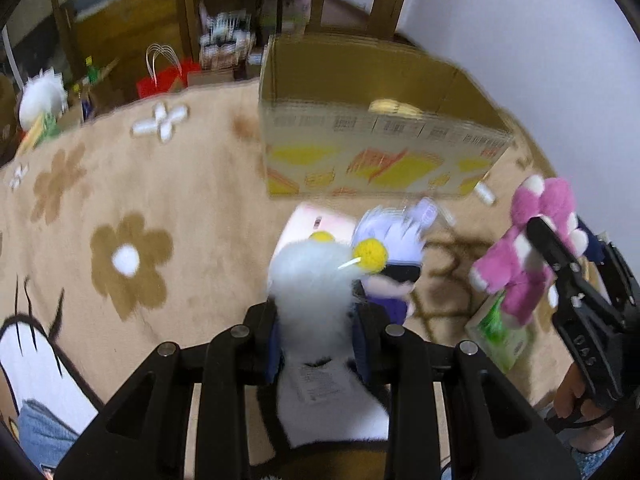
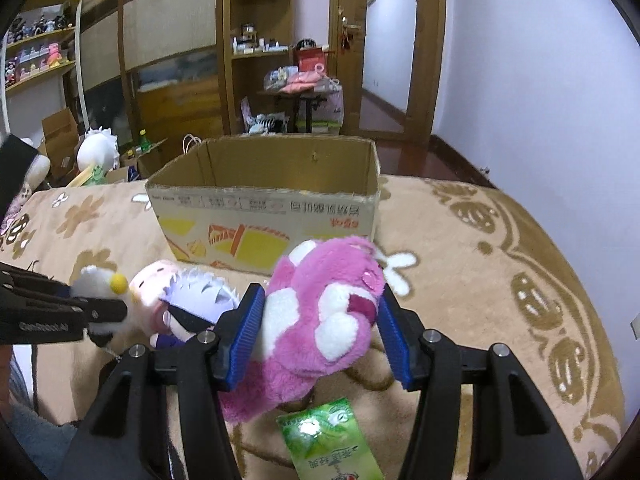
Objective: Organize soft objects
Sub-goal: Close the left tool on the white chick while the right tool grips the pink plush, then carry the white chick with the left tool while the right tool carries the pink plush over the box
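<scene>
My left gripper point(image 1: 316, 312) is shut on a white fluffy plush with yellow pompoms point(image 1: 310, 284) and holds it above the rug; the same plush shows in the right wrist view point(image 2: 100, 280). My right gripper point(image 2: 320, 320) is shut on a pink and white plush bear point(image 2: 320, 320), also seen at the right of the left wrist view point(image 1: 528, 248). An open cardboard box point(image 2: 264, 216) stands on the rug just beyond both grippers point(image 1: 380, 136). A white-haired doll in purple point(image 2: 196, 304) lies on the rug between the grippers and the box.
A pink-white item point(image 1: 316, 220) lies beside the doll. A green tissue pack point(image 2: 332, 440) lies under the pink bear. The beige flower rug point(image 2: 500, 280) spreads around. Shelves, a table and a doorway point(image 2: 384, 60) are behind. A big white plush point(image 2: 98, 152) sits far left.
</scene>
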The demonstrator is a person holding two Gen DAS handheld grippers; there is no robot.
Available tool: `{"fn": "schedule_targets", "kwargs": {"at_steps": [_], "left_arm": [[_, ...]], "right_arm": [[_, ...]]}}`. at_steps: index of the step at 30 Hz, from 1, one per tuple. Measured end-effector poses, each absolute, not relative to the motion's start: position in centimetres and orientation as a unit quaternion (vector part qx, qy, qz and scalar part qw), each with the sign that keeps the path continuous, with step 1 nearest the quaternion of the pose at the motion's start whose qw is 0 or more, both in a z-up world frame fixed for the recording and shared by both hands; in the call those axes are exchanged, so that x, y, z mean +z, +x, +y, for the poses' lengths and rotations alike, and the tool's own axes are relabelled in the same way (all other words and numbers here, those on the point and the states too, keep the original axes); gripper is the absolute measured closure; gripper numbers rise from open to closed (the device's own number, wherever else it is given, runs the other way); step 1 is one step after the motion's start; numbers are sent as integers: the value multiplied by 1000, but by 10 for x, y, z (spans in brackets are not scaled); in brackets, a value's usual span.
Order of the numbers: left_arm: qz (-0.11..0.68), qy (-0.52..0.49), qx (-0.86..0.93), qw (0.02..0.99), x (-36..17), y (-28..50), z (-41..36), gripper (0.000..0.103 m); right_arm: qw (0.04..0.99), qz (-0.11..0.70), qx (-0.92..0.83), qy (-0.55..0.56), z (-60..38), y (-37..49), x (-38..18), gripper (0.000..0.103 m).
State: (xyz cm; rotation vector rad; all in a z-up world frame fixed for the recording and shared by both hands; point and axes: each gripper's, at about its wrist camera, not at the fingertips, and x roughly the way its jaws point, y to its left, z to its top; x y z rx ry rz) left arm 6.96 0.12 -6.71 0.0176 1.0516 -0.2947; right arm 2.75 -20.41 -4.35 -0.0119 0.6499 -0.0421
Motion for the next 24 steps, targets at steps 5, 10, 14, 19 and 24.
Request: {"fn": "schedule_targets", "kwargs": {"at_steps": [5,10,14,19,24], "left_arm": [[437,14,-142,888,-44,65,-4,75],[377,7,-132,917,-25,66,-1,75],[345,3,-125,930,-12,72,0,75],[306,24,-123,944,8,81,-9,75],[280,32,-125,951,22,99,-18,75]], "right_arm": [[957,289,-32,-17,-204,28,-31,45],[964,259,-49,-29,-202,30,-18,45],[968,241,-59,-39,-202,32,-9,45],[972,222,-58,-44,-205,41,6,45],[975,204,-55,-64,-204,55,21,45]]}}
